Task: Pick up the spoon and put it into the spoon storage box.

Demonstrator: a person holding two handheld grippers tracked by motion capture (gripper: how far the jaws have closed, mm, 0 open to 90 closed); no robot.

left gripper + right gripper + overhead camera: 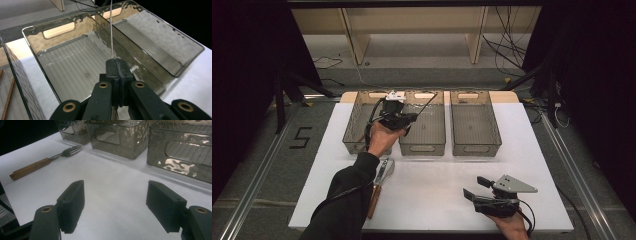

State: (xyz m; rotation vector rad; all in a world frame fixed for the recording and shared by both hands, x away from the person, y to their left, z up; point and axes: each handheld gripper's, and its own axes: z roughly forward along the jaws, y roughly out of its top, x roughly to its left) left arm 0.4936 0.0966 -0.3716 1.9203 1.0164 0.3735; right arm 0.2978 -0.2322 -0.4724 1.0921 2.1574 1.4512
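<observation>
My left gripper (411,119) hovers over the middle grey see-through bin (422,147), shut on a thin metal utensil (111,30). The utensil is seen edge-on and sticks out past the jaws, and I cannot tell what kind it is. In the left gripper view the closed jaws (116,62) hang above that bin's bare ribbed floor (70,65). Near the table's front right, my right gripper (473,186) rests low and open, nothing between its pads (115,202). A fork with a wooden handle (379,182) lies on the white table beside the left sleeve, and the right gripper view also shows the fork (45,163).
Three bins stand side by side at the back of the white table (432,190): left bin (354,140), middle, and right bin (476,147). Brown wooden handles (8,97) lie inside the left bin. A shelf and cables sit on the floor beyond.
</observation>
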